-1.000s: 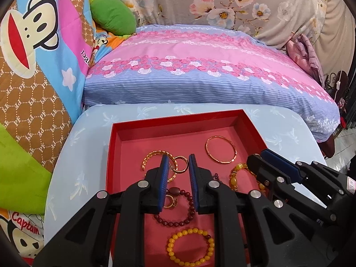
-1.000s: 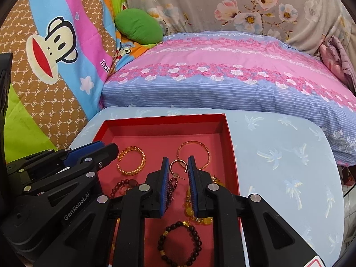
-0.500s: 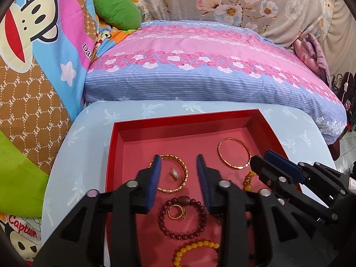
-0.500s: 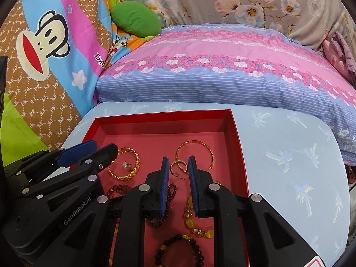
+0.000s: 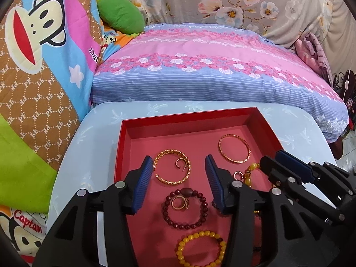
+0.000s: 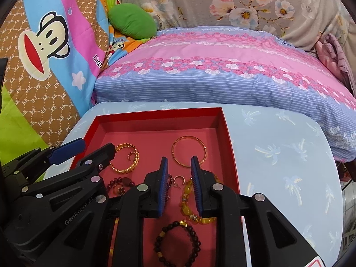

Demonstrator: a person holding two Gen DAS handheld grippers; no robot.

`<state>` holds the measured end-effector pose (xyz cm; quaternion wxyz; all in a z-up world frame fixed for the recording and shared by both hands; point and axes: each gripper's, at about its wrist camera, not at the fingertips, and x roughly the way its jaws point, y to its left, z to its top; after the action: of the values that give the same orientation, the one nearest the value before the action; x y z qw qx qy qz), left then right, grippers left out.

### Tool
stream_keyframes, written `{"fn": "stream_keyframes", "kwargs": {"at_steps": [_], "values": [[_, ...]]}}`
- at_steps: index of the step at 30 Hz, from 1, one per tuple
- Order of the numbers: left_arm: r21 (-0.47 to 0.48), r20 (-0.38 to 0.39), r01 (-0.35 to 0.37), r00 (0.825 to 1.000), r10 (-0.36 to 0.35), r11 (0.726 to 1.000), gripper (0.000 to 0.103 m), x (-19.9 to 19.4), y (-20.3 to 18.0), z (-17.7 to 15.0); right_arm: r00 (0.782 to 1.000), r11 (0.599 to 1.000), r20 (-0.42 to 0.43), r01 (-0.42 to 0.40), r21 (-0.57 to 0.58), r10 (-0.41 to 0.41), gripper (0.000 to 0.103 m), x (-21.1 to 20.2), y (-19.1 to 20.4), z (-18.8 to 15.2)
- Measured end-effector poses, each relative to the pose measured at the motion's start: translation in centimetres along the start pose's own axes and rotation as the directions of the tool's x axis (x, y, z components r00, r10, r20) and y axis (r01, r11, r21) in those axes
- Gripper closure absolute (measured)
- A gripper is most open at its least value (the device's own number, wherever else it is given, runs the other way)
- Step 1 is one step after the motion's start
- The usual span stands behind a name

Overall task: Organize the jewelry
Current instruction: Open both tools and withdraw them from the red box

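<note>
Left gripper (image 5: 179, 169): jaws apart, just been opening, nothing clamped; an open gold cuff bangle (image 5: 173, 167) lies on the box floor in the gap, with a small gold hoop earring (image 5: 180, 163) inside its curve. Nearer the box's near edge, a dark red bead bracelet (image 5: 186, 209) rings a gold ring (image 5: 179, 203); below it a yellow bead bracelet (image 5: 201, 248).

Right gripper (image 6: 177, 170): jaws a narrow way apart, just been opening a little, pads gripping nothing. A second small gold hoop earring (image 6: 178, 180) lies on the floor between the fingers, clear of both pads. Just beside it, an amber chunky-bead bracelet (image 6: 187, 202), partly hidden by the right finger. Toward the near edge, a dark brown bead bracelet (image 6: 178, 242) with gold spacers.

Plain gold bangle (image 6: 189, 151), closed and smooth, toward the far right corner of the box.

All jewelry sits in a shallow red box (image 6: 160, 114), pinkish floor, on a light blue palm-print surface (image 6: 278, 144). A striped floral pillow (image 6: 222, 71) lies past the surface's far edge.
</note>
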<state>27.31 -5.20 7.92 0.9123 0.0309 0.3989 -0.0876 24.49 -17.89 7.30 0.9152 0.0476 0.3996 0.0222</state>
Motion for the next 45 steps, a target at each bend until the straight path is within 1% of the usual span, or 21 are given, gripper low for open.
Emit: {"fn": "stream_keyframes", "kwargs": {"at_steps": [2, 9, 12, 16, 20, 23, 28, 35, 37, 39, 42, 45], "values": [[-0.003, 0.007, -0.002, 1.0, 0.002, 1.0, 0.053, -0.8, -0.1, -0.4, 1.0, 1.0, 0.002, 0.0, 0.008, 0.0, 0.08, -0.7, -0.1, -0.3], [-0.005, 0.018, 0.002, 1.0, -0.002, 1.0, 0.051, -3.6, -0.5, -1.9, 1.0, 1.0, 0.014, 0.024, 0.015, -0.024, 0.075, -3.8, 0.0, -2.0], [-0.014, 0.024, -0.005, 1.0, 0.006, 1.0, 0.044, -4.8, -0.4, -2.7, 1.0, 0.999, 0.015, 0.027, 0.023, -0.028, 0.073, -4.9, -0.1, -2.6], [-0.026, 0.029, -0.007, 1.0, 0.008, 1.0, 0.037, -6.1, -0.2, -3.7, 0.999, 0.999, 0.018, 0.033, 0.042, -0.034, 0.066, -6.4, -0.4, -3.8], [-0.025, 0.026, -0.012, 1.0, 0.013, 1.0, 0.036, -7.1, -0.2, -5.0, 0.999, 0.998, 0.019, 0.049, 0.039, -0.05, 0.062, -7.6, -0.4, -5.2], [-0.031, 0.02, -0.018, 1.0, 0.019, 0.999, 0.033, -7.6, -0.3, -6.0, 0.998, 0.997, 0.011, 0.061, 0.039, -0.062, 0.058, -8.2, -0.4, -6.1], [-0.048, 0.009, -0.031, 0.999, 0.032, 0.998, 0.025, -8.1, 0.1, -7.5, 0.997, 0.996, 0.009, 0.079, 0.041, -0.079, 0.044, -9.0, -0.7, -7.6], [-0.058, -0.013, -0.053, 0.999, 0.053, 0.997, 0.018, -8.4, 0.4, -9.5, 0.998, 0.996, -0.019, 0.068, 0.053, -0.067, 0.035, -9.1, -1.2, -9.4], [-0.065, -0.019, -0.055, 0.998, 0.054, 0.996, 0.015, -8.3, 0.6, -9.9, 0.998, 0.996, -0.024, 0.067, 0.054, -0.066, 0.03, -9.1, -1.2, -9.8], [-0.073, -0.024, -0.054, 0.998, 0.052, 0.996, 0.014, -8.2, 0.8, -10.3, 0.998, 0.997, -0.027, 0.061, 0.054, -0.06, 0.028, -9.2, -1.2, -10.2], [-0.077, -0.028, -0.062, 0.998, 0.06, 0.995, 0.013, -8.1, 1.0, -10.8, 0.997, 0.997, -0.034, 0.067, 0.042, -0.065, 0.019, -9.2, -1.1, -10.7], [-0.08, -0.034, -0.066, 0.997, 0.063, 0.995, 0.012, -8.0, 1.1, -11.1, 0.997, 0.998, -0.056, 0.059, 0.033, -0.057, 0.019, -9.0, -1.0, -11.0]]}}
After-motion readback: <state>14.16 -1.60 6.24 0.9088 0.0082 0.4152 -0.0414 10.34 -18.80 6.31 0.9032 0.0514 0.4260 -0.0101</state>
